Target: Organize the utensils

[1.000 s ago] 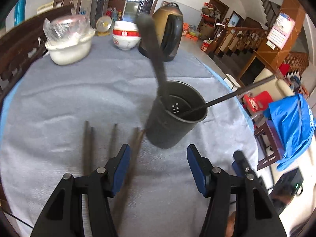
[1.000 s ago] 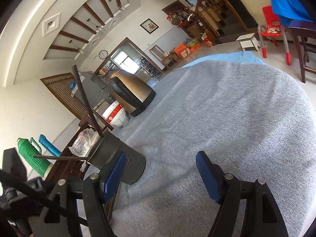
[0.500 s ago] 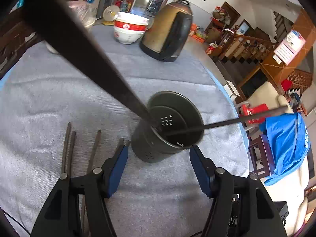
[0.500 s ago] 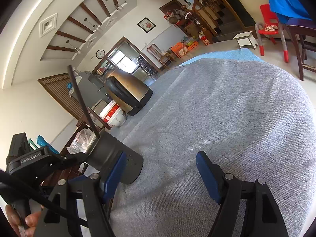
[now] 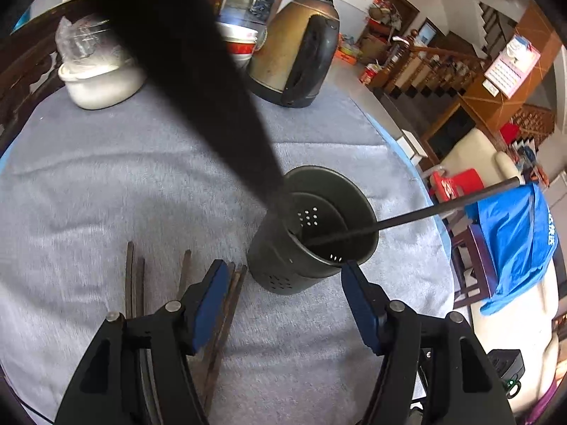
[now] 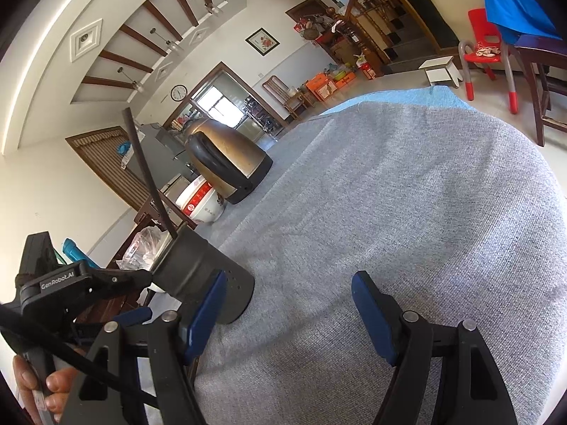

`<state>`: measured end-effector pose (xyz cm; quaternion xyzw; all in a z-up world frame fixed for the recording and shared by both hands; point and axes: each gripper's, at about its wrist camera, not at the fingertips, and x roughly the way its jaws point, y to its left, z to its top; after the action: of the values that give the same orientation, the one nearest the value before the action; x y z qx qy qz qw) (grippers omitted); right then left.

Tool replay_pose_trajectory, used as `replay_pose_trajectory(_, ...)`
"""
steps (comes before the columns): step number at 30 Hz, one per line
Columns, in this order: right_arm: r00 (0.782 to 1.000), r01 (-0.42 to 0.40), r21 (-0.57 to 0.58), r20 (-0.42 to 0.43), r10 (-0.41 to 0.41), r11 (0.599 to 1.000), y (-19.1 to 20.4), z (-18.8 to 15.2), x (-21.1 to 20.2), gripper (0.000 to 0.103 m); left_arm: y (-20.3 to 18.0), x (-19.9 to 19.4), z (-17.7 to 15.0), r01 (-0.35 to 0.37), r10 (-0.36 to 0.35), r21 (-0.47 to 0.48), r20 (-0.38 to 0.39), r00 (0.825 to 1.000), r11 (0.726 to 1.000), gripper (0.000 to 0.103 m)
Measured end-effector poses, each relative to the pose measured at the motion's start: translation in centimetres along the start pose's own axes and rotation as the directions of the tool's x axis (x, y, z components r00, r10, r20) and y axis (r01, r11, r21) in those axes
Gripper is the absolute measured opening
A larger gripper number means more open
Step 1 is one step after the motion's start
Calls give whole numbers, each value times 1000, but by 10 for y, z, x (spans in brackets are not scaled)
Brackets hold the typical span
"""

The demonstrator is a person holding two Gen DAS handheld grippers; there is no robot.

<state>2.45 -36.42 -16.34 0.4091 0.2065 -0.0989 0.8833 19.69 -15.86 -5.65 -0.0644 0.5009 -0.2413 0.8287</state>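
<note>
Left gripper (image 5: 281, 292): jaws stand well apart, blue pads (image 5: 209, 301) clear on both sides, nothing pressed between them. It points steeply down at the table. The dark perforated utensil holder (image 5: 312, 233) stands upright on the grey tablecloth (image 5: 106, 191), just ahead of the pads, apart from them.

Holder contents: two dark chopsticks. One chopstick (image 5: 425, 210) leans out over the rim toward the right of the left wrist view. The other (image 5: 198, 81) leans toward the camera, blurred, large in frame.

Loose chopsticks (image 5: 136, 283): several lie flat on the cloth left of the holder, partly under the left pad. Exact count unclear.

Right gripper (image 6: 287, 313): jaws wide apart, empty, only bare cloth between the pads. The holder (image 6: 198, 276) sits just beyond its left pad, no contact visible. The left gripper's body (image 6: 71, 283) shows at the left edge, a hand (image 6: 39, 386) below it.

Far side of table: brass-coloured kettle (image 5: 301, 53), red-and-white bowl (image 6: 202, 203), white lidded dish (image 5: 102, 78).
</note>
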Motion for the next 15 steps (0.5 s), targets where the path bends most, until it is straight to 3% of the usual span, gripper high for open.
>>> replay_pose_trajectory(15, 1000, 14, -5, -11, -14, 1000, 0, 0, 3, 76, 7, 9, 23, 44, -36, 137, -63, 997, 990, 70)
